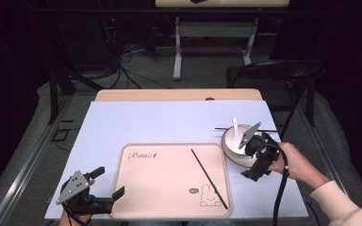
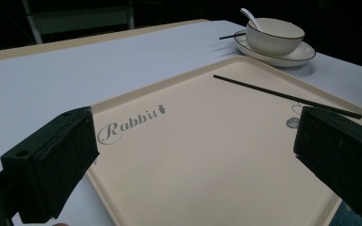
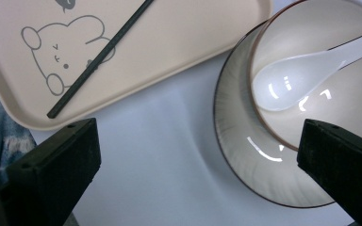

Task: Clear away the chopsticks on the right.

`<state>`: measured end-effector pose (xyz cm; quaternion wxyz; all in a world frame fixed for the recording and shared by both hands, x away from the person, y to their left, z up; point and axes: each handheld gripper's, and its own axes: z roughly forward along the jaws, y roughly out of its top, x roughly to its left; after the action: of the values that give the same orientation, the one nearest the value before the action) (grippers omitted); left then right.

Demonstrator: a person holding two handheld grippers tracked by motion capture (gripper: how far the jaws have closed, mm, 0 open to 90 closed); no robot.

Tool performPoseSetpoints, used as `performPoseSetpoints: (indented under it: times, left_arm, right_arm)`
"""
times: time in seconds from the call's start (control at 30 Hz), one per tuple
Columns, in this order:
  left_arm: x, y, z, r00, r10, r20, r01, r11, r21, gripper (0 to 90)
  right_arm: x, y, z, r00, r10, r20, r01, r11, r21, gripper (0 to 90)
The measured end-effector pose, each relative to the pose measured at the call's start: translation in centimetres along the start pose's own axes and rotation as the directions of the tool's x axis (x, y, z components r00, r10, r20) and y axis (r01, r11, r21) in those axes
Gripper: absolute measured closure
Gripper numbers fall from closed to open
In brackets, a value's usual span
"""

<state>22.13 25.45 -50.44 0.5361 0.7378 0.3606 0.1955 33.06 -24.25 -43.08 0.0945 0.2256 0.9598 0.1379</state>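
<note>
The right gripper [image 1: 259, 157] hangs over the near rim of a white bowl [image 1: 234, 139] at the right side of the table, its 2 jaws spread as wide as they go with nothing between them. The bowl sits in a shallow saucer [image 3: 245, 160] on the pale blue table cover [image 1: 169, 122], just beside the right edge of a beige tray [image 1: 169, 188], and a white ceramic spoon [image 3: 306, 70] rests inside it with its handle leaning over the far rim. 1 black chopstick [image 1: 209, 179] lies slantwise on the tray, its near end crossing a printed rabbit [image 1: 209, 196]; a 2nd chopstick [image 1: 224, 128] lies on the cover behind the bowl — partly hidden by it. The left gripper [image 1: 107, 184] rests at the tray's near left corner, jaws wide apart and holding nothing, pointing across the tray toward the word "Rabbit" [image 2: 131, 121] printed there.
</note>
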Motion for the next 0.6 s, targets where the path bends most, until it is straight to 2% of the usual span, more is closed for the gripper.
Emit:
performPoseSetpoints:
  times: [0.03,0.07,0.17,0.2,0.23,0.3,0.37,0.4,0.47,0.5,0.6]
  left_arm:
    - [0.0,0.0,0.0,1.0000,0.000,0.000,0.000,1.0000,0.000,0.1]
    - [0.0,0.0,0.0,1.0000,0.001,0.001,-0.001,1.0000,-0.001,0.1]
    - [0.0,0.0,-0.1,1.0000,-0.003,-0.002,0.003,1.0000,-0.008,0.1]
    - [0.0,-0.1,-0.1,1.0000,-0.004,-0.004,0.004,0.9999,-0.011,0.1]
    - [0.0,-0.1,-0.1,1.0000,-0.004,-0.002,0.004,0.9999,-0.014,0.1]
    - [0.0,-0.1,-0.1,1.0000,-0.001,-0.002,0.001,0.9999,-0.014,0.1]
    - [0.0,-0.1,0.0,1.0000,-0.004,-0.002,0.004,0.9999,-0.015,0.1]
    - [0.0,-0.1,0.0,1.0000,-0.004,-0.002,0.004,0.9999,-0.015,0.1]
    - [0.0,0.0,-0.1,1.0000,0.000,-0.001,0.000,0.9999,-0.014,0.1]
    - [0.0,0.0,-0.1,1.0000,0.000,-0.001,0.000,0.9999,-0.014,0.1]
    - [0.0,0.0,-0.1,1.0000,-0.001,-0.001,0.001,0.9999,-0.012,0.1]
  right_arm:
    - [0.0,0.0,0.0,1.0000,0.000,0.000,0.000,1.000,0.000,0.0]
    - [-0.7,-0.2,-0.3,0.9998,0.005,0.021,-0.005,1.000,-0.004,0.0]
    - [-2.2,-0.7,-0.8,0.9992,0.012,0.038,-0.011,1.000,-0.008,0.0]
    - [-3.2,-1.0,-1.2,0.9992,0.005,0.039,-0.005,1.000,-0.018,0.0]
    - [-3.8,-1.1,-1.4,0.9980,0.011,0.063,-0.010,1.000,-0.010,0.0]
    - [-4.5,-1.3,-1.7,0.9979,-0.007,0.064,0.008,1.000,-0.019,0.0]
    - [-5.4,-1.4,-1.9,0.9941,-0.020,0.107,0.020,1.000,-0.001,0.0]
    - [-5.7,-1.5,-2.1,0.9936,-0.031,0.109,0.032,0.999,-0.007,0.0]
    - [-6.3,-1.5,-2.3,0.9884,-0.054,0.142,0.057,0.998,-0.013,0.0]
    - [-6.3,-1.5,-2.3,0.9884,-0.054,0.142,0.057,0.998,-0.013,0.0]
    - [-7.6,-1.6,-2.4,0.9879,-0.060,0.143,0.062,0.998,-0.011,0.0]
